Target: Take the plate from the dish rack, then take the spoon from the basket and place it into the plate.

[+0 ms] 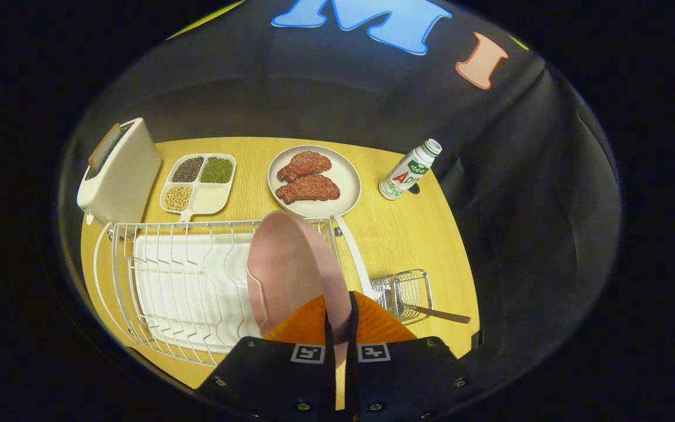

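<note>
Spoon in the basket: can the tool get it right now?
Probably not yet. The tool is shut on the pink plate in the rack, so its fingers are busy. The spoon itself lies uncovered in the basket, handle sticking out.

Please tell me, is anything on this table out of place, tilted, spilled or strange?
Nothing is spilled or broken. The pink plate stands on edge in the dish rack, as plates do there, with the gripper fingers closed on its rim. The spoon sticks sideways out of the wire basket.
</note>
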Demonstrator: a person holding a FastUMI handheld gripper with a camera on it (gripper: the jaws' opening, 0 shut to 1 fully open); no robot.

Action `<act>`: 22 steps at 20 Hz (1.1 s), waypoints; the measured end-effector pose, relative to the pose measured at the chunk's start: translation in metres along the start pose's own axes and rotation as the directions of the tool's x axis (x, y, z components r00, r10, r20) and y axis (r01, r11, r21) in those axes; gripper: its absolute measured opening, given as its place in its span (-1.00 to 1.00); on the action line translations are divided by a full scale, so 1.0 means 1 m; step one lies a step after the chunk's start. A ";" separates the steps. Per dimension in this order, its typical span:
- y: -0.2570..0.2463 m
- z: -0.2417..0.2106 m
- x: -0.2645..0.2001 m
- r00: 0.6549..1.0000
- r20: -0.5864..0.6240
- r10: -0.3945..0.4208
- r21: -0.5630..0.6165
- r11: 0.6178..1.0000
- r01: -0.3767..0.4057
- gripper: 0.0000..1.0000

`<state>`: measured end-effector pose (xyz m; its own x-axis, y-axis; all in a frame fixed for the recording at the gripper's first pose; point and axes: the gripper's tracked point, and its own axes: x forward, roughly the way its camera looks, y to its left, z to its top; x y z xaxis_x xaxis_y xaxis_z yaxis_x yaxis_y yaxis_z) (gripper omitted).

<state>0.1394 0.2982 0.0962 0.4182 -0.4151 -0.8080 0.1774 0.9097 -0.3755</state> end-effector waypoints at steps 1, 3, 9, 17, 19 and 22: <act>0.002 0.002 -0.003 1.000 0.003 -0.018 -0.007 1.000 0.018 -0.88; 0.002 0.006 -0.009 0.998 0.010 -0.054 -0.035 0.998 0.054 -0.88; -0.013 0.022 -0.024 0.993 0.033 -0.116 -0.057 0.991 0.118 -0.89; -0.059 0.025 -0.062 0.992 0.124 0.033 0.002 0.999 -0.034 -0.89; -0.077 0.013 -0.074 0.986 0.152 0.071 0.016 0.997 -0.074 -0.89; -0.102 -0.019 -0.088 0.975 0.164 0.150 0.056 0.985 -0.161 -0.88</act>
<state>0.0674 0.2415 0.1975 0.5808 -0.2660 -0.7694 0.1577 0.9640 -0.2142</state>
